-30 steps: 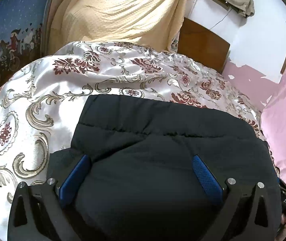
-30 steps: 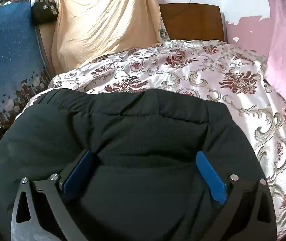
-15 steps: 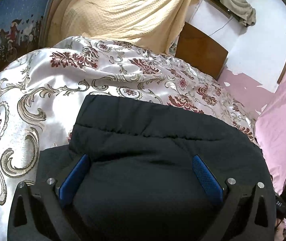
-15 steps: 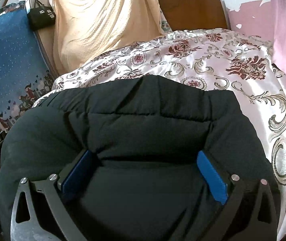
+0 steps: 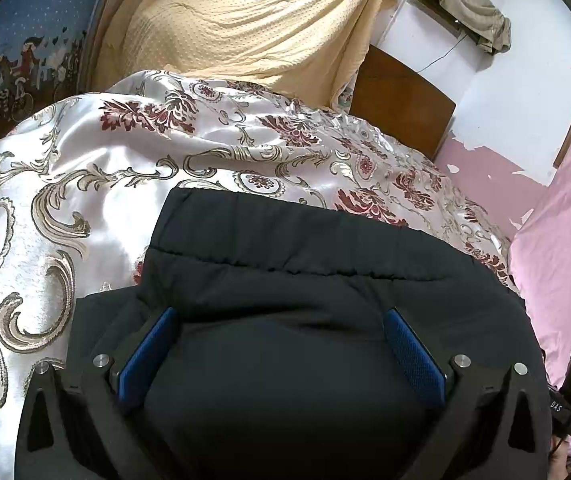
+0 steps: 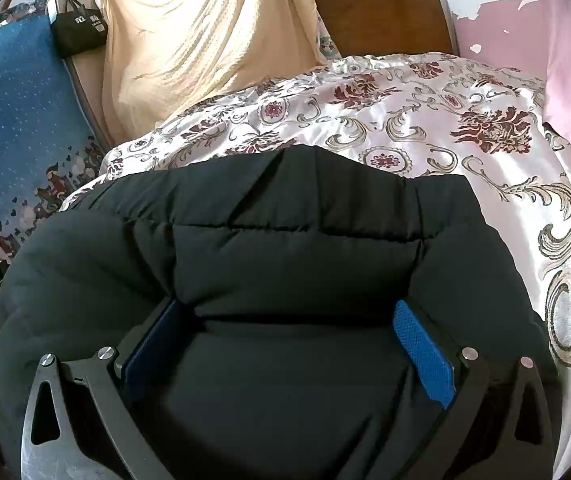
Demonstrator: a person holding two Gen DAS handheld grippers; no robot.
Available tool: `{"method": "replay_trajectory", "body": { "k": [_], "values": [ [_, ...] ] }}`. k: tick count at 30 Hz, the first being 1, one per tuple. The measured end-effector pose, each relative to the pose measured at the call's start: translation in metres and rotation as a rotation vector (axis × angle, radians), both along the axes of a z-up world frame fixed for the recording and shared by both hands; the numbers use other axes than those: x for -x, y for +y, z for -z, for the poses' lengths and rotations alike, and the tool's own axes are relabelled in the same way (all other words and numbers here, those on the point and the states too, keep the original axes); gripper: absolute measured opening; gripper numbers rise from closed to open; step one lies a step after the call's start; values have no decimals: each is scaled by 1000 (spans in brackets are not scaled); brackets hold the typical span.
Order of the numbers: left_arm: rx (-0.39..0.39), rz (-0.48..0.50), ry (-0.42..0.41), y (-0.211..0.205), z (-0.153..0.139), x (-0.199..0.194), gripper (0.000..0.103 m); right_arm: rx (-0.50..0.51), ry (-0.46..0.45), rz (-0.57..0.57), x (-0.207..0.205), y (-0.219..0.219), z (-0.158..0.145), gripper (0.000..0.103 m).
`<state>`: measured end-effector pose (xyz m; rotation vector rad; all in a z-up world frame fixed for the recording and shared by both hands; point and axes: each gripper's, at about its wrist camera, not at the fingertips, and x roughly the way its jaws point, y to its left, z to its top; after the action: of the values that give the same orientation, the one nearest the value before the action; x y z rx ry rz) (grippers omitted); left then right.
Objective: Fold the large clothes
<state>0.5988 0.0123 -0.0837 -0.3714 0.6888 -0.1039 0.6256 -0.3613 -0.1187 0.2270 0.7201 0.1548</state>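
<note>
jacket point(image 5: 285, 280), black and padded, lies bunched on the bed point(image 5: 85, 168); left tongs point(image 5: 277, 344) and right tongs point(image 6: 285, 340) stand wide around its bulk. mid-fold, likely; next, pinch an edge.

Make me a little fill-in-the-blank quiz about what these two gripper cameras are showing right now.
1. The padded garment bulging between the fingers of both grippers is ____ in colour.
2. It lies on a shiny bedspread patterned with dark ____ flowers.
3. Each finger of the left gripper and right gripper carries a ____ pad.
4. The draped cloth behind the bed is pale ____.

Missing words: black; red; blue; yellow
</note>
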Motion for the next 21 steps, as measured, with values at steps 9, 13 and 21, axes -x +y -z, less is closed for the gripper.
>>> {"method": "replay_trajectory", "body": {
  "k": [9,13,21],
  "values": [
    [8,5,0,-1,7,-1,103,-80,-53,-14,10,-8,0,102],
    [34,12,-10,4,8,2,103,-83,-67,-13,13,-8,0,102],
    [174,15,-48,34,8,38,103,-224,-166,26,51,-33,-1,102]
  ]
}}
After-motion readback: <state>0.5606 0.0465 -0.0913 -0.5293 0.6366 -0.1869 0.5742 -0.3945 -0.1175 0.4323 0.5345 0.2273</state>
